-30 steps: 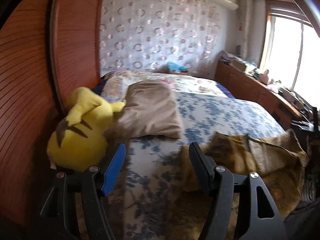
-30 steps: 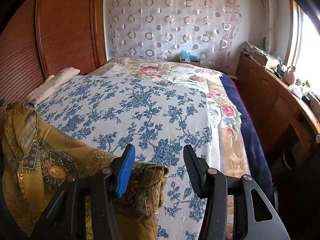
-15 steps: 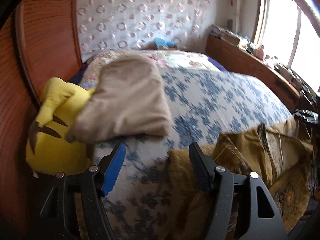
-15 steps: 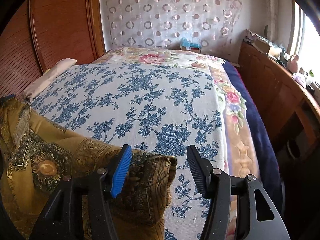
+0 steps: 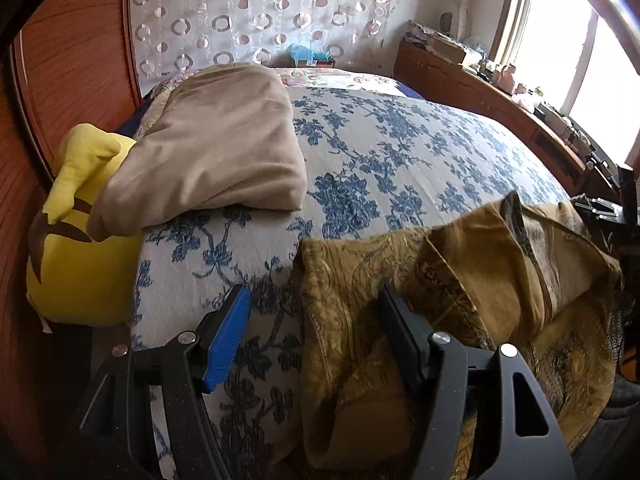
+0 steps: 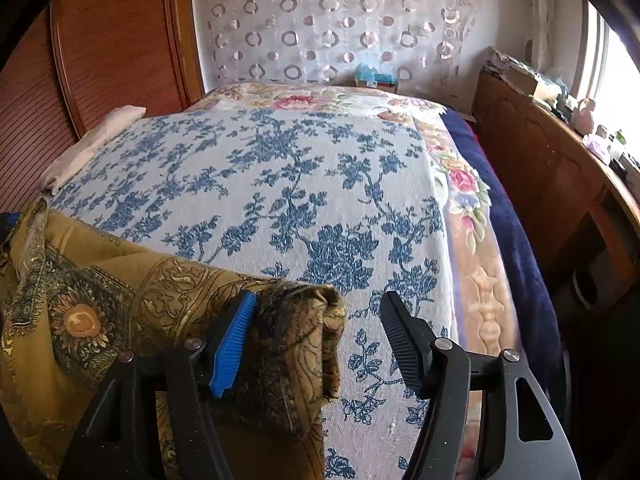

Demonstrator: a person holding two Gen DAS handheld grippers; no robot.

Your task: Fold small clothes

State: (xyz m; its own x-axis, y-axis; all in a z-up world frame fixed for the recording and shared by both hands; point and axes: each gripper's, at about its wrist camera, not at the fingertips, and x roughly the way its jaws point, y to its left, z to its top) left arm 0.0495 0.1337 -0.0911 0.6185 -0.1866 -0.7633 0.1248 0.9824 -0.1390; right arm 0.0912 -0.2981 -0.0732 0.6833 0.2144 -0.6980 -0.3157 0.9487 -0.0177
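A golden-brown patterned garment (image 5: 460, 280) lies rumpled on the near edge of the bed; it also shows in the right wrist view (image 6: 120, 312). My left gripper (image 5: 316, 328) is open, its jaws wide, with the garment's left edge lying between them. My right gripper (image 6: 320, 332) is open, with the garment's bunched right corner (image 6: 304, 332) between its jaws, against the blue pad. Neither gripper pinches the cloth.
The bed has a white and blue floral cover (image 6: 300, 184). A beige pillow (image 5: 216, 148) and a yellow plush toy (image 5: 76, 256) lie at the wooden headboard (image 5: 68, 72). A wooden cabinet (image 6: 560, 184) with clutter runs along the window side.
My left gripper has moved forward and lower toward the garment's left edge, so cloth now lies between its jaws. My right gripper has closed in a little on the bunched corner.
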